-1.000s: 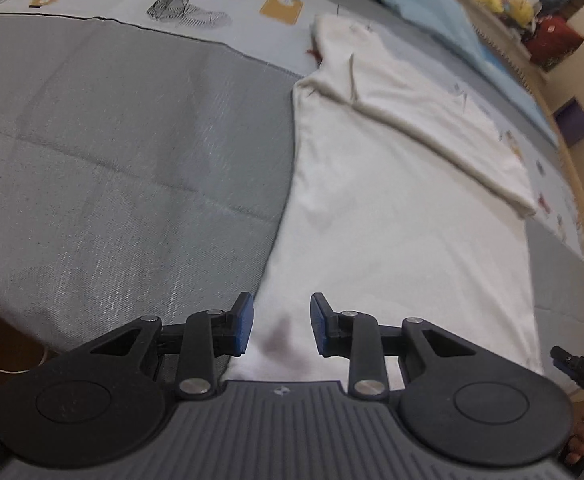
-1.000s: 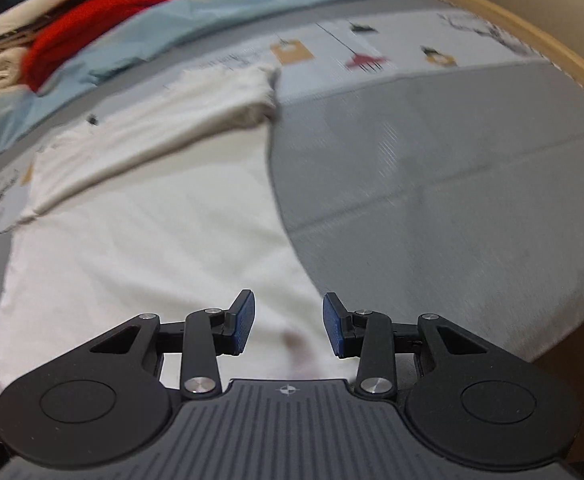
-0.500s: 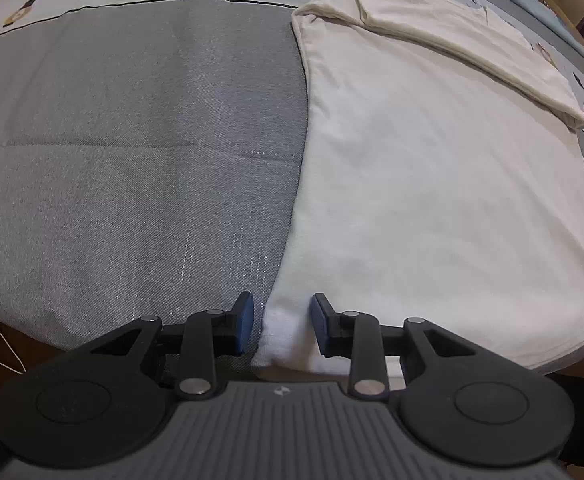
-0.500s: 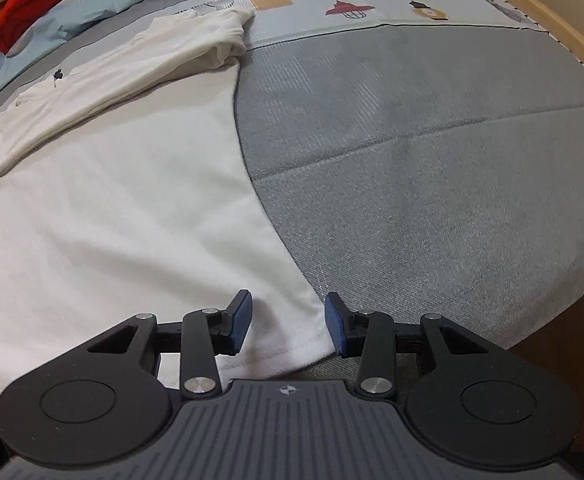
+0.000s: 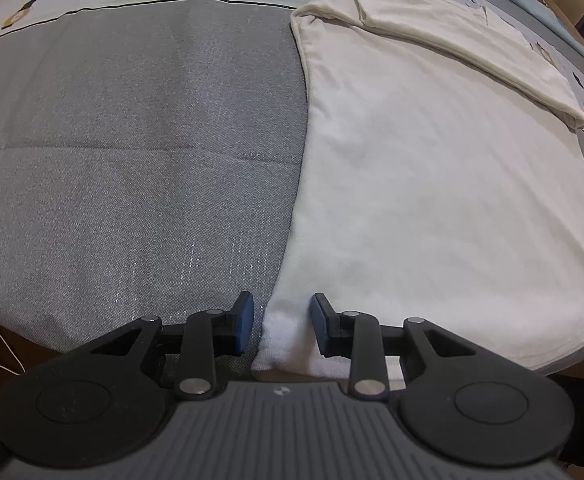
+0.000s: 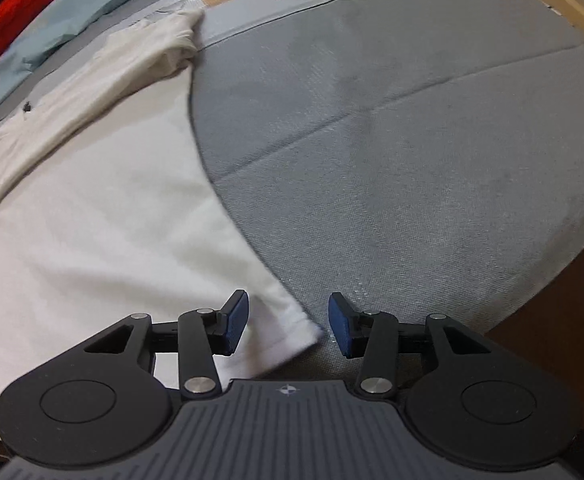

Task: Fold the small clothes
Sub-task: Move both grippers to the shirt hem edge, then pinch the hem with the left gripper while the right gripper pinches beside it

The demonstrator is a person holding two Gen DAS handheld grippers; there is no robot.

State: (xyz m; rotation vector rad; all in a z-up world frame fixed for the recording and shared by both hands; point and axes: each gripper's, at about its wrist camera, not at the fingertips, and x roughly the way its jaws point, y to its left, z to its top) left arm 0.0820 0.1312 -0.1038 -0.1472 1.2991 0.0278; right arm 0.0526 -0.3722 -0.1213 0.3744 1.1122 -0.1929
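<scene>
Left wrist view: lining up on the white t-shirt's (image 5: 432, 184) near hem corners, both grippers straddling cloth, nothing pinched yet.
I've got the left gripper (image 5: 281, 322) half open over its corner and the right gripper (image 6: 287, 318) with jaws opening around the other; next I judge both need to close, then lift together toward the folded sleeves.

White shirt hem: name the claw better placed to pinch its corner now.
Left. The left claw brackets the white shirt corner squarely. In the right claw, whose jaws are opening, the corner sits off-centre.

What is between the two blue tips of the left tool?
A corner of the white shirt lies between the left tool's open tips, seen in the left wrist view.
</scene>
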